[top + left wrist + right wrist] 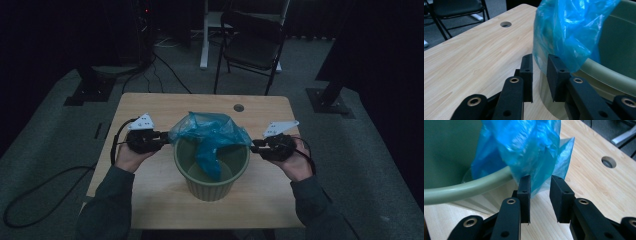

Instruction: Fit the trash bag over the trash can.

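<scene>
One blue plastic bag (212, 135) drapes one green ribbed bin (212, 172); the left gripper (165, 139) and right gripper (254, 146) flank its rim, jaws apart, gripping nothing.

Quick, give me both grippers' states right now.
Left gripper: open, fingers apart at the blue bag edge, not pinching it.
Right gripper: open, fingers apart, bag edge just ahead, not gripped.

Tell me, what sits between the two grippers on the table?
In the high view, a green bin with a blue plastic bag draped over its rim stands between the left gripper and the right gripper.
</scene>
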Motion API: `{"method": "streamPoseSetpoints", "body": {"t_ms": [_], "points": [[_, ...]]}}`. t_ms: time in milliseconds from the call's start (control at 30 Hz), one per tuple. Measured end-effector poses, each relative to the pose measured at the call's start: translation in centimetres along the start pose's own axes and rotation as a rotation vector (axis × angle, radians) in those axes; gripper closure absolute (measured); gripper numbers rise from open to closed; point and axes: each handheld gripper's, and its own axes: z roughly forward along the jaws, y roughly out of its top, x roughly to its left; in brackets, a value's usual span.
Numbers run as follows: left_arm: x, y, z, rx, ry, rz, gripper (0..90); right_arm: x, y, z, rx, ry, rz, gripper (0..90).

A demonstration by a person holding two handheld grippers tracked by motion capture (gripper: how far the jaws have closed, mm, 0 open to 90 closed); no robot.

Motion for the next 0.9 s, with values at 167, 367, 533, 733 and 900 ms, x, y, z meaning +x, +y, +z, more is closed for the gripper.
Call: {"method": "streamPoseSetpoints", "body": {"t_ms": [167, 367, 533, 733, 900], "points": [[-0.4, -0.3, -0.6, -0.005, -0.016, 0.006, 72.3, 0.2, 0.1, -0.8, -0.038, 0.023, -0.020, 68.3], [-1.0, -0.5, -1.1, -0.011, -0.037, 0.022, 68.3, 0.0, 0.2, -1.5, -0.099, 0.094, -0.016, 66.1], [-1.2, -0.7, -1.2, -0.011, -0.041, 0.026, 65.9, 0.2, 0.4, -1.7, -0.118, 0.115, -0.024, 65.4], [-1.2, -1.0, -1.3, -0.012, -0.045, 0.029, 63.1, 0.3, 0.5, -1.9, -0.138, 0.143, -0.033, 63.5], [-1.2, -1.0, -1.2, -0.007, -0.041, 0.032, 63.1, 0.2, 0.7, -1.8, -0.143, 0.151, -0.034, 62.3]]}}
